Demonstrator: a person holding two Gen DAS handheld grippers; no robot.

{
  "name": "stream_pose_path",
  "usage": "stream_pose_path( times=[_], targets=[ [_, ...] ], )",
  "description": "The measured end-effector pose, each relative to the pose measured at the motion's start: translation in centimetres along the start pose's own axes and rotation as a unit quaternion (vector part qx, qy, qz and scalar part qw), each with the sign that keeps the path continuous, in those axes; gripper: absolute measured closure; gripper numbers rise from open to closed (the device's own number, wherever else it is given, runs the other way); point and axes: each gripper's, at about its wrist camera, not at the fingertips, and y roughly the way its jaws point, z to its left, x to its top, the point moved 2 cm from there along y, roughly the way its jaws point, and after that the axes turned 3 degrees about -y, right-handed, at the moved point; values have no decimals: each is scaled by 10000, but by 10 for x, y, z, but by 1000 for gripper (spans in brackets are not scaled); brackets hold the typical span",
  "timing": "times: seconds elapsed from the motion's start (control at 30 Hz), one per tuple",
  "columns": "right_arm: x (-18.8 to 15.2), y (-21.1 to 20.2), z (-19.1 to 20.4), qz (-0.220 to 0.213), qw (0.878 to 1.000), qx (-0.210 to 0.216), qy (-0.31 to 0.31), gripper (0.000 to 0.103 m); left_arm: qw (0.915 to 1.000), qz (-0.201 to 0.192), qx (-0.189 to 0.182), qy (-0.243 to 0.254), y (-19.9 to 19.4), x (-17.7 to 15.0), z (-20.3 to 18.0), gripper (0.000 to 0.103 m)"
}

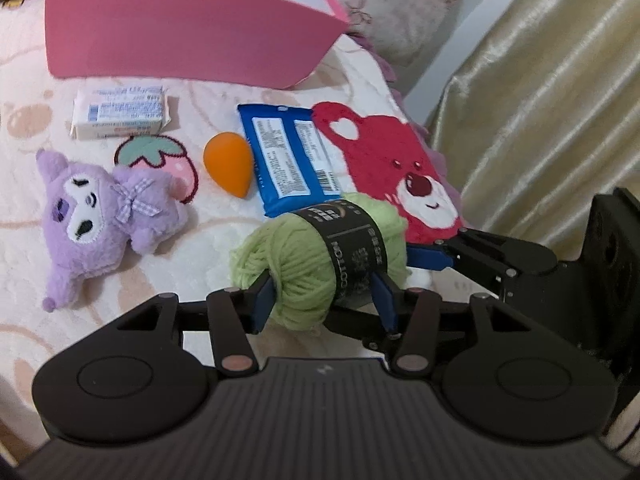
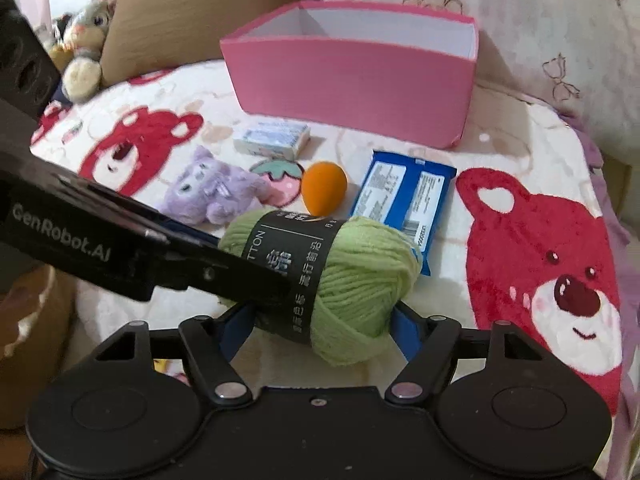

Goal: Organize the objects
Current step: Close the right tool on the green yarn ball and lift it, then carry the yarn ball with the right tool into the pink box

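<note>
Yarn is the anchor of the scene — a green skein of yarn (image 1: 320, 256) with a black paper band is sitting low and central on the bear-print blanket (image 1: 24, 240), and both tools are closing on it at once. Far left of the yarn, a purple plush toy (image 1: 100, 216) is lying on its side. Above that, still left of the yarn, a white wrapped soap bar (image 1: 122, 111) is resting flat. Just up-left of the yarn, an orange egg-shaped sponge (image 1: 229, 164) is sitting beside a blue packet (image 1: 286, 156), whose lower end is meeting the skein. Behind the yarn, well back, a pink box (image 1: 180, 28) is standing open. The left gripper (image 1: 324, 300) is pinching the skein's near end, its blue pads pressing into the wool. The right gripper (image 2: 320, 324) is clamping the same skein — entering from the right in the left wrist view.
</note>
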Motion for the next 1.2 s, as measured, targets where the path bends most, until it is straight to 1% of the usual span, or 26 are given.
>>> stream_pose_path(
  times=[0.1, 0.23, 0.3, 0.53, 0.93, 1.1, 1.2],
  targets=[
    [3, -12, 7, -84, 9999, 98, 64, 25, 9998, -133, -54, 152, -18, 1, -8, 52],
    [8, -27, 20, -230, 9996, 41, -144, 25, 9991, -193, -66, 360, -39, 1, -17, 52],
    [11, -36, 26, -341, 9993, 24, -155, 26, 9984, -296, -62, 473, -51, 1, -22, 52],
    [25, -72, 47, -780, 9957, -264, -419, 27, 9936, -615, 54, 942, -91, 4, -47, 52],
    [53, -111, 63, -1118, 9913, -412, -555, 27, 9883, -689, 265, 1337, -134, 25, -76, 52],
    [72, -117, 64, -1211, 9898, -468, -578, 27, 9846, -683, 479, 1535, -144, 42, -87, 52],
    [85, -118, 61, -1320, 9888, -480, -512, 27, 9828, -773, 534, 1589, -148, 57, -89, 52]
  ],
)
